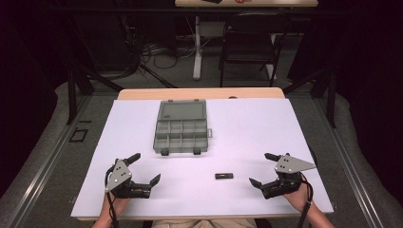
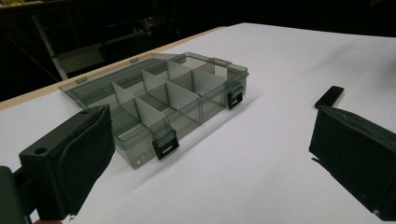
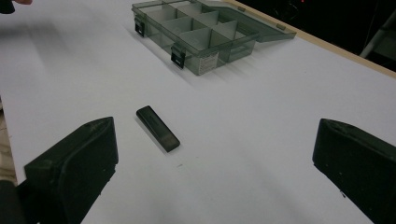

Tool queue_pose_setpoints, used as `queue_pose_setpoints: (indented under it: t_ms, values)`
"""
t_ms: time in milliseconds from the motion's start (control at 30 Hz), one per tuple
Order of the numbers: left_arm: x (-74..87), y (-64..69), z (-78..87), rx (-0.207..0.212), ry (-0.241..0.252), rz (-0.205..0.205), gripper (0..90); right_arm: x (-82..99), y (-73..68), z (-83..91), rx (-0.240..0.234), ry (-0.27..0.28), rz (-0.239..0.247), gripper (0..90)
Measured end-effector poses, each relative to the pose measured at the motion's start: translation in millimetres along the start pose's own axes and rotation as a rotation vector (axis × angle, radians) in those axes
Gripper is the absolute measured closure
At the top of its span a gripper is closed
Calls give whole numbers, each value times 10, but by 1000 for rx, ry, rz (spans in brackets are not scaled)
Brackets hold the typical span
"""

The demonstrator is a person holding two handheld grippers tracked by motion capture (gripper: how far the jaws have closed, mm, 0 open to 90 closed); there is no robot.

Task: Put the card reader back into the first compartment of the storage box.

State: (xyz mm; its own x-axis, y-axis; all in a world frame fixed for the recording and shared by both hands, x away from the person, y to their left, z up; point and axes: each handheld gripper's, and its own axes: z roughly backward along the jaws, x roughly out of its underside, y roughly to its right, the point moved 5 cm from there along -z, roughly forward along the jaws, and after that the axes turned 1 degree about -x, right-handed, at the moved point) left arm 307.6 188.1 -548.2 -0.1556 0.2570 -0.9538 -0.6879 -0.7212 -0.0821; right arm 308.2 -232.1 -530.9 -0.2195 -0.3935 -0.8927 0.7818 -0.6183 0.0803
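While both hands rest at near edge — left claw [image 1: 145, 167] wide, right claw [image 1: 266, 168] wide, flanking black bar [image 1: 224, 175].

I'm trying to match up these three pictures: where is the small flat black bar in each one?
High view: the small black bar lies on the white table, right of centre, near the front edge.
Left gripper view: at far right, above the right finger.
Right gripper view: lower centre-left.
Shared landmark: the open compartment box.

White table [image 1: 247, 128], open compartment box [image 1: 182, 129], black stick [image 1: 224, 175]
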Motion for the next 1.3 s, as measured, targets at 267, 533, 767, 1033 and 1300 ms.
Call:
queue_pose_setpoints:
  t_ms: [267, 533, 767, 1033, 1300]
  values:
    - [7, -11, -7, -4, -7, 3, 2, -37, 45, -158, -41, -28, 7, 0]
    - [1, -16, 9, -7, -2, 0, 1, -112, 27, -284, -86, -63, 35, 0]
    - [10, -17, 17, -13, -7, 7, 2, -220, 48, -384, -124, -85, 58, 0]
    - [15, -26, 10, -14, -11, 6, 1, -332, 30, -508, -162, -106, 92, 0]
    - [6, -25, 17, -15, -5, 7, 2, -351, 51, -620, -190, -151, 119, 0]
